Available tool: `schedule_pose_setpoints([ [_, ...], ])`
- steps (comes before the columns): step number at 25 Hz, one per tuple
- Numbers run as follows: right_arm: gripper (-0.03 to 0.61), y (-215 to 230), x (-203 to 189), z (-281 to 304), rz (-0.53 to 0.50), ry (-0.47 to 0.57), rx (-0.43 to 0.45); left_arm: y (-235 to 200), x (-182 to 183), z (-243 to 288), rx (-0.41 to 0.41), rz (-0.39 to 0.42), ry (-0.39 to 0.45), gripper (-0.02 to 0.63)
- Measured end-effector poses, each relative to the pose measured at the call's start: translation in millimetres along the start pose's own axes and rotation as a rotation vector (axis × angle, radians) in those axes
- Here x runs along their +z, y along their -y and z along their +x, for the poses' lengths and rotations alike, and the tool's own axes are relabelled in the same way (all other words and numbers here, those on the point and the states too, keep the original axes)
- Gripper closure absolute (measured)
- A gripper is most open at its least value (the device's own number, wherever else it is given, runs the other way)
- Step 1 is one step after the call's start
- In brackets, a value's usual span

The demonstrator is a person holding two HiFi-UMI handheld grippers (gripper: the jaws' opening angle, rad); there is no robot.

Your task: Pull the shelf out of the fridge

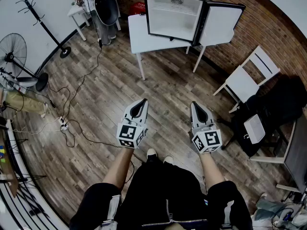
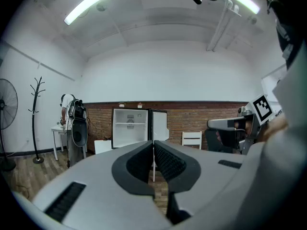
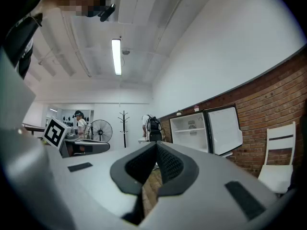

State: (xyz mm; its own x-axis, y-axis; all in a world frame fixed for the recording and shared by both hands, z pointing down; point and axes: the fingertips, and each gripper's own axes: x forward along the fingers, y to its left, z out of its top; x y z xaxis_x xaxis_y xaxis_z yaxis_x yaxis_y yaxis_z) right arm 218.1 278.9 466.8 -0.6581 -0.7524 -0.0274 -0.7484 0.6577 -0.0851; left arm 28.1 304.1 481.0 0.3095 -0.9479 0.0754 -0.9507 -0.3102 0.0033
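Observation:
A small white fridge stands on a white table far ahead, its door swung open to the right. The fridge shows one shelf across its upper part in the left gripper view, and the fridge with its shelf also shows in the right gripper view. My left gripper and right gripper are both shut and hold nothing. They are held level over the wood floor, well short of the table.
A white chair stands right of the table, with a black chair and bag nearer. A coat stand, a floor fan and loose cables lie to the left. A person stands at a small table at the back left.

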Motion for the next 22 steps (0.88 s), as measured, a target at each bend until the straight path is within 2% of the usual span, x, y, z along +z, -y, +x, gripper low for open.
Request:
schedule_pose_setpoints([
  [7, 0.575, -2, -4, 12, -0.026, -0.041, -0.028, -11, -4, -3, -0.012, -0.011, -0.007, 0.591],
  [22, 0.575, -19, -16, 36, 0.019, -0.051, -0.101, -42, -16, -2, -0.100, -0.003, -0.022, 0.591],
])
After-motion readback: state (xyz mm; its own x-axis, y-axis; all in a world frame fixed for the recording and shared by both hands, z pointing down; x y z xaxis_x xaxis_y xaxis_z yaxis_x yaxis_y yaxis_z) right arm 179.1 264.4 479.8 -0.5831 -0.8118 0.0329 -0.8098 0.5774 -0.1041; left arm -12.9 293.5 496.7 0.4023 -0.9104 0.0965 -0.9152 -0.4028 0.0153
